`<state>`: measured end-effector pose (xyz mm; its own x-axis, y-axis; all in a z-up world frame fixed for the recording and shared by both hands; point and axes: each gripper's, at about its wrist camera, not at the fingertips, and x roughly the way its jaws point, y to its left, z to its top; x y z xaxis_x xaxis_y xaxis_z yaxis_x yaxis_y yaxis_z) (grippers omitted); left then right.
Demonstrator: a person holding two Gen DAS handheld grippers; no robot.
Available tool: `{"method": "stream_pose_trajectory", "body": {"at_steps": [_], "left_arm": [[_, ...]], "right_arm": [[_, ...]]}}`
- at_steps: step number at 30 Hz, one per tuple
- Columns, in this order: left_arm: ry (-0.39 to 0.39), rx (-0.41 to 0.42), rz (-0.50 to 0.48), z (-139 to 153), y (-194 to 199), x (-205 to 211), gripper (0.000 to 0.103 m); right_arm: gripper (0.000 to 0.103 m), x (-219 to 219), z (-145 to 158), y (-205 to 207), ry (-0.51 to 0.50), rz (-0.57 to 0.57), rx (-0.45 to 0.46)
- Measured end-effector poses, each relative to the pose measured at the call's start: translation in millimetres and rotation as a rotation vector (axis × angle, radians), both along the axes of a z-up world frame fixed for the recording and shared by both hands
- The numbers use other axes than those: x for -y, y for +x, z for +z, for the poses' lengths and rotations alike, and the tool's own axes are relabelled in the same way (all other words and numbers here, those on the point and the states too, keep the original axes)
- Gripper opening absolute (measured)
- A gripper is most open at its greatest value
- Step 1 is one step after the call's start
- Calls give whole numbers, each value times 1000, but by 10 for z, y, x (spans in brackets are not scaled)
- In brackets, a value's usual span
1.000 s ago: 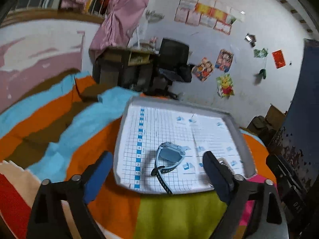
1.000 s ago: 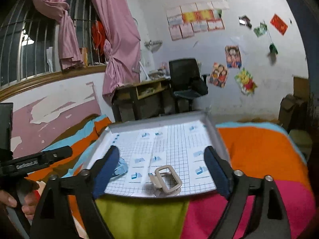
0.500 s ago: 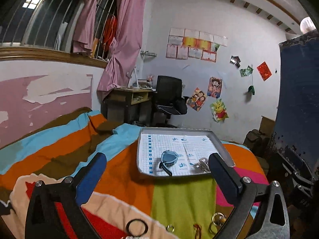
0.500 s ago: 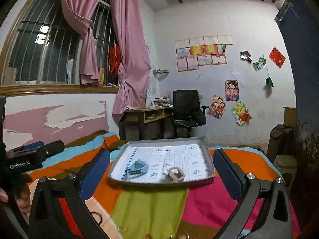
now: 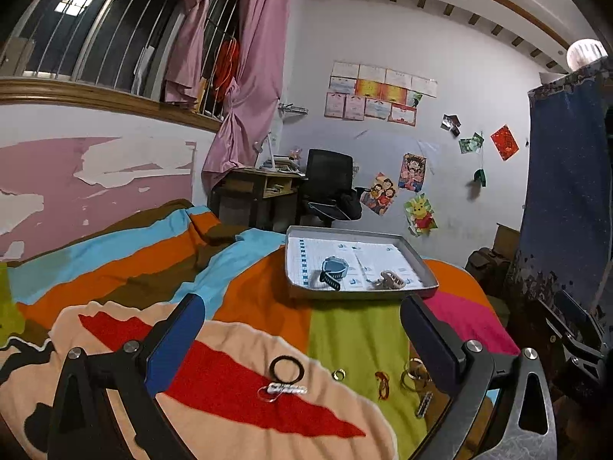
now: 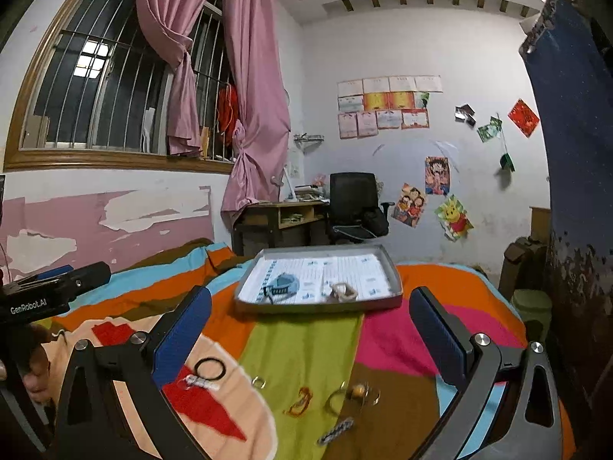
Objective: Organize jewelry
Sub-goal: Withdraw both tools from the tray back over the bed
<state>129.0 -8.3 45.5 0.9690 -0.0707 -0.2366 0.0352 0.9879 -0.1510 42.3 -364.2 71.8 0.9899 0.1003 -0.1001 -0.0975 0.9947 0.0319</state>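
Jewelry lies scattered on the striped blanket (image 5: 115, 268) below my tongs: a black ring (image 5: 286, 368), a clear clip (image 5: 282, 389), small gold hoops (image 5: 412, 375) and a beaded strip (image 6: 335, 430). It all looks light, thin and slippery, so I judge each piece is best pinched across its rim. A watch (image 5: 332, 270) already sits in the grey tray (image 5: 364, 291). My left gripper (image 5: 302, 329) and right gripper (image 6: 310, 322) both gape wide, holding nothing.
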Motion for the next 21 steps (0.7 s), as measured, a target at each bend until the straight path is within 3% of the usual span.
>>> {"method": "stream_pose_trajectory", "body": {"at_steps": [6,13,21], "left_arm": [[35,-28,-26,-131,-295,-25,103],[-43,-81,-8,-285,-540,-220,103],[10,-75,16,-334,-680,-184,103]], "right_arm": [[102,-43,-114,-282,2,-28,-27],[102,-83,-197,-449,18,-41,-78],[102,-132,-234,-494,2,-45,-107]]}}
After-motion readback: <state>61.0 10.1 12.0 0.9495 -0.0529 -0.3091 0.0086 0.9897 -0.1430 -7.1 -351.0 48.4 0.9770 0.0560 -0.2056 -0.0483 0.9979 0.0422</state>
